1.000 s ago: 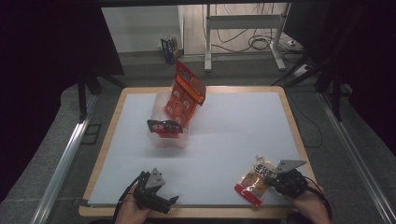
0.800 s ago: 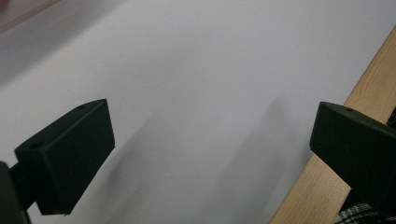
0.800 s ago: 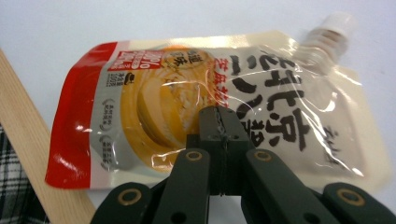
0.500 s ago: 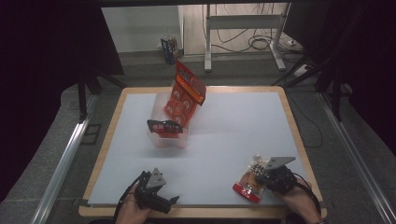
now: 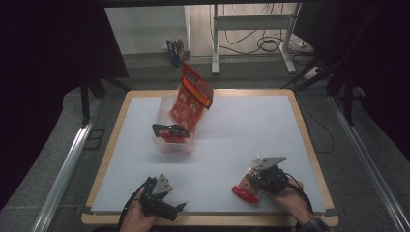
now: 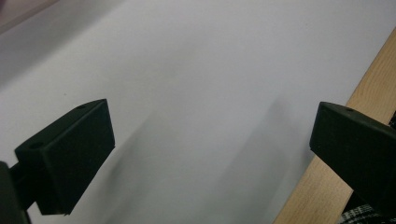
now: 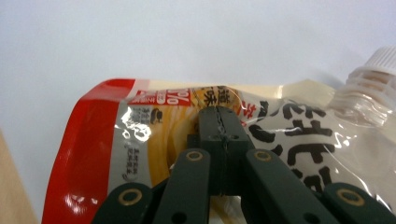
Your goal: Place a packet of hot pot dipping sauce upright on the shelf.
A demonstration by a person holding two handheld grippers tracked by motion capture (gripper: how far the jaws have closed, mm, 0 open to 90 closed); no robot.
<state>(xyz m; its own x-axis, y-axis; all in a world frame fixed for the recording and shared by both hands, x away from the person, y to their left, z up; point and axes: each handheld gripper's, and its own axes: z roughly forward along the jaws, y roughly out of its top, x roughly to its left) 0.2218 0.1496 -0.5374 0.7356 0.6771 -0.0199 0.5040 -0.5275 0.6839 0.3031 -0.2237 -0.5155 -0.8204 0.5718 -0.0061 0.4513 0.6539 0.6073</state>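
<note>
Black jaws of the right claw (image 7: 219, 135) are clamped tight on the spouted pouch (image 7: 187, 140), pinching a fold of the film right in the middle of the printed panel, with the white screw cap (image 7: 378, 60) off to one side. From the high view the right claw (image 5: 258, 180) and the pouch (image 5: 245, 187) sit near the front edge of the desk (image 5: 251, 121), on the person's right side, with the red end of the pouch pointing toward the front edge.

What's changed: a second ago that claw was further out toward the right edge, and now it's come inward and a bit nearer the front, pouch along with it. So I'd say the grip is secure and the carry is underway, not just a test squeeze.

Left claw (image 5: 162, 205) hasn't budged, it's parked at the front-left with its jaws spread wide over bare white surface, holding nothing.

Further back, the clear plastic bin (image 5: 175, 130) with the orange packet (image 5: 192, 96) leaning out of it looks the same as before. My guess is the pouch is headed there, and there's still a good stretch of desk to cross.
</note>
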